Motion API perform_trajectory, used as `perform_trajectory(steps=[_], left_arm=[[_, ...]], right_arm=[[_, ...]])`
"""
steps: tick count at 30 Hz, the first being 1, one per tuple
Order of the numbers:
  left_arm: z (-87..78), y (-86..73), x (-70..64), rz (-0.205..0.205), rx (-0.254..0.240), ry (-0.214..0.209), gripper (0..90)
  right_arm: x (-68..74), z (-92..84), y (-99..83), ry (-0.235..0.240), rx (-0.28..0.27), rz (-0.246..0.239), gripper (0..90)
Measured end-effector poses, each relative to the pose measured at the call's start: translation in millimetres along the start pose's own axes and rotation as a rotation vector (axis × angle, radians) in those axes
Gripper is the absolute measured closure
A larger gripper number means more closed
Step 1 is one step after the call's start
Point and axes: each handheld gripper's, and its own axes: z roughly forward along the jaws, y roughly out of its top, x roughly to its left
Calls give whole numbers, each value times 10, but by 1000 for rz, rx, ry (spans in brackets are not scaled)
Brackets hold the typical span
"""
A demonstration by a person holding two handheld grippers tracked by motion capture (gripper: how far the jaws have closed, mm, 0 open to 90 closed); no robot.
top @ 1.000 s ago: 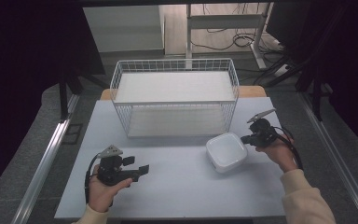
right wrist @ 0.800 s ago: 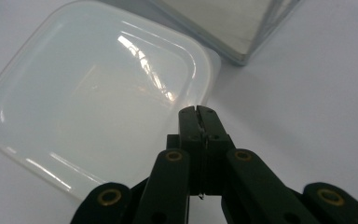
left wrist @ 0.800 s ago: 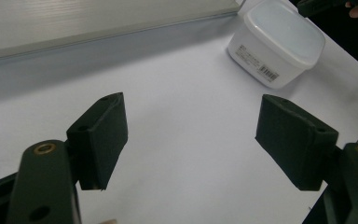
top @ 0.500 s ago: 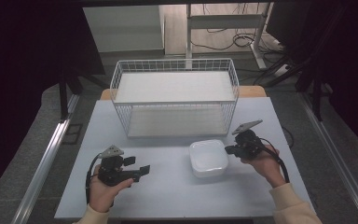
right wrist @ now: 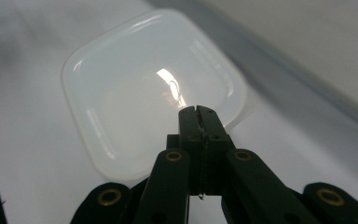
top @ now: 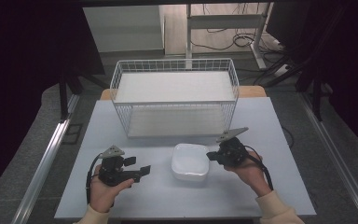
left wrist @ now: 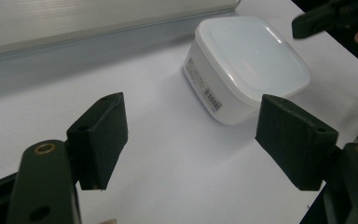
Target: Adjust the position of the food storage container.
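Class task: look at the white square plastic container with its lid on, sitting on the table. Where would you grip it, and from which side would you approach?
Grip the white square plastic container across two opposite flat side walls, just under the lid rim, coming in low from the left, where the open left hand-held gripper already faces it. The lid is broad, smooth and slightly domed, so a hold from above would probably slip; the straight walls likely offer parallel faces.

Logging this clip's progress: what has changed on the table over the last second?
The right gripper, jaws shut, has slid the white container leftward across the table, toward the middle. The left gripper stayed in place, open, and the wire basket has not moved.
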Motion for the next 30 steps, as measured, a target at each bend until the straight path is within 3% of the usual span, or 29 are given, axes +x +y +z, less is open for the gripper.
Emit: perform_trajectory(steps=[2,6,9,10,14,17,23,30], left_arm=[[4,0,5,0,2,1,244],[10,3,-5,3,3,0,244],[13,5,-11,2,4,-10,244],[7,6,-3,-14,-1,-40,243],[-8,7,0,-6,-4,-13,243],[-26,5,13,-7,-10,-8,243],[-5,0,19,-11,-3,-14,243],[-2,-6,30,-16,-2,-11,242]], right_arm=[[-93,-57,122,-40,-21,4,898],[-201,-18,250,-64,-27,2,898],[-300,125,363,-71,-5,-8,897],[-368,268,417,-70,29,-7,898],[-430,444,429,-66,81,-16,897],[-417,526,385,-59,129,-29,898],[-377,408,258,-34,122,-30,898],[-274,314,127,-36,114,-28,898]])
